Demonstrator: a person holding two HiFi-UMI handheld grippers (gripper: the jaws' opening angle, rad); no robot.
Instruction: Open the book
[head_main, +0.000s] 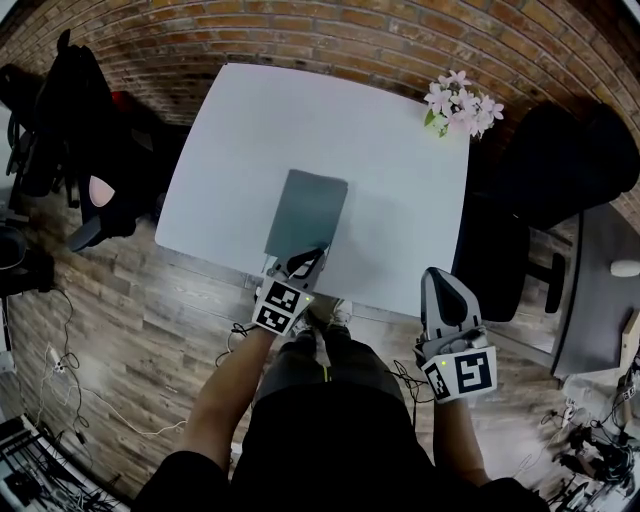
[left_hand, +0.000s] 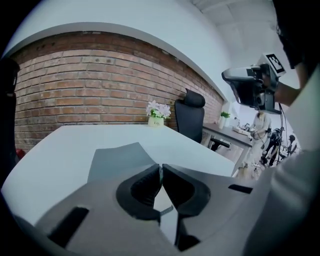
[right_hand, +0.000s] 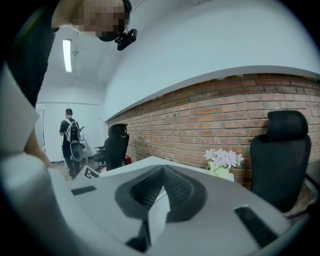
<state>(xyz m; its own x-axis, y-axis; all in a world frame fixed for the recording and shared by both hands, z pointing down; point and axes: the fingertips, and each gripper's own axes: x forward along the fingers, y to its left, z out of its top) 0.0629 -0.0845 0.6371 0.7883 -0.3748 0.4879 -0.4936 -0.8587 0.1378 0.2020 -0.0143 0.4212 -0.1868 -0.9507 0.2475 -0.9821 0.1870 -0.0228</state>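
Both closed: left tongs (head_main: 310, 255) on the book's (head_main: 303, 205) near edge, right tongs (head_main: 440, 274) empty.

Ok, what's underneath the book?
Only the white table shows around the grey book; anything beneath it is covered. The left gripper is pinching the book's near edge.

Grey-green book (head_main: 307, 212), white table (head_main: 400, 190), red-brown brick wall (head_main: 300, 35), pink flowers (head_main: 462, 103)
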